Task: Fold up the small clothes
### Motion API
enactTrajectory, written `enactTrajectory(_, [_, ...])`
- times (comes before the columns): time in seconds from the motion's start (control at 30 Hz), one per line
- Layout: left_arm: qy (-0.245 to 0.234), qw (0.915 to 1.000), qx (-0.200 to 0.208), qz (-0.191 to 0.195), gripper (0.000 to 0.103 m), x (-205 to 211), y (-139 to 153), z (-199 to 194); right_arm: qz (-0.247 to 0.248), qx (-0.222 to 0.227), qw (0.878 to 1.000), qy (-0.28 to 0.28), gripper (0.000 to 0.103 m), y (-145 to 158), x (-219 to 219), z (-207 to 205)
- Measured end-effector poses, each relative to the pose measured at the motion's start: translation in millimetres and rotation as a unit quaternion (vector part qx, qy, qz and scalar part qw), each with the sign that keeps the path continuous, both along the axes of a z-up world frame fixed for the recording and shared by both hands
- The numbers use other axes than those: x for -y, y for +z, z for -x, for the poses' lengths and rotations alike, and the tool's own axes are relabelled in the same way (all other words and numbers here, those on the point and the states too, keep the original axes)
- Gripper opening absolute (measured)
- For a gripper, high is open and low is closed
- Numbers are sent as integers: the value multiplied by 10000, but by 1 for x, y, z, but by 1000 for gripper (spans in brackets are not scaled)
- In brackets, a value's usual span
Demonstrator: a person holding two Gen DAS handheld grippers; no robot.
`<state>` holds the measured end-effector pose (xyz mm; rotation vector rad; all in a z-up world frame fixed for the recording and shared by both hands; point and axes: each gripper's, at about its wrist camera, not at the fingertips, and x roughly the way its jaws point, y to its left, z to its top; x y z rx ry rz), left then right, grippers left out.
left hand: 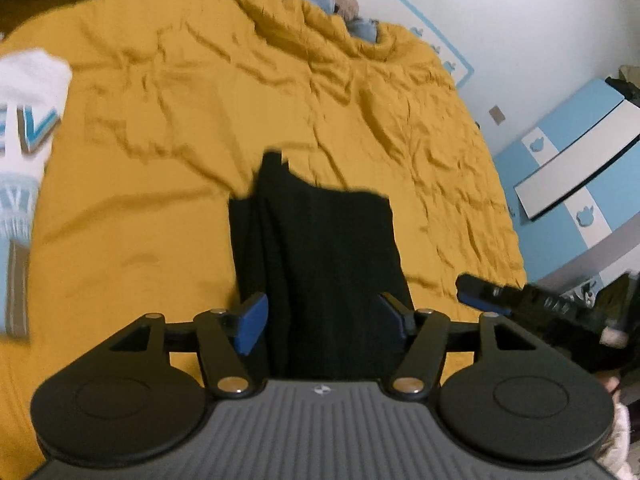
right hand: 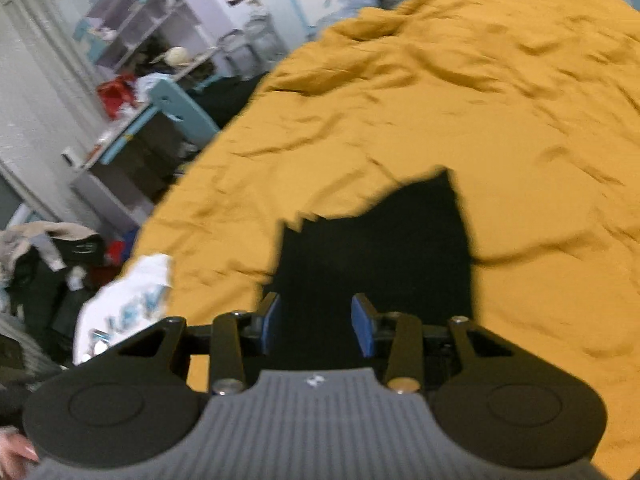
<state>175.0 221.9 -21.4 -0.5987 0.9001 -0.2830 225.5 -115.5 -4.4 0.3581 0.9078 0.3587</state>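
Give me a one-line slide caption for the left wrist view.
Open left gripper above a folded black garment on a mustard bedspread, white printed garment at the edge.

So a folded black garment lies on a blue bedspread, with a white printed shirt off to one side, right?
Not quite: the bedspread is mustard yellow, not blue, as the left wrist view shows. The rest holds: the black garment lies on it, and the white printed shirt sits off to one side.

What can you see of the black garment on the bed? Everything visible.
The black garment is dark, matte fabric, folded into a rough rectangle with an uneven far edge and one raised corner. It lies flat on the mustard bedspread, in front of both open grippers. Nothing grips it. Its near end is hidden behind the gripper bodies.
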Motion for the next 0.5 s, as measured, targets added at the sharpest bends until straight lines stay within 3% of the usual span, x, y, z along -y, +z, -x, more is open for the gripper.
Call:
enactTrajectory(0.1, [38,9996,-220,190,76,6,-17,12,144,-179,9997,-130,37,-23,30,18])
enactTrajectory(0.27, [352,9909,-723,1075,77,7,-58,25,225,-131,9997,48,42,-47,55,48])
enactTrajectory(0.37, [515,9850,-718,1479,75,11,-73,27,495,-15,9985,219,47,-54,55,61])
enactTrajectory(0.43, [600,9829,-653,1616,61,15,-77,28,563,-2,9979,330,48,-60,55,71])
enactTrajectory(0.5, [681,9836,-651,1541,34,20,-76,25,516,-33,9977,431,51,-65,56,78])
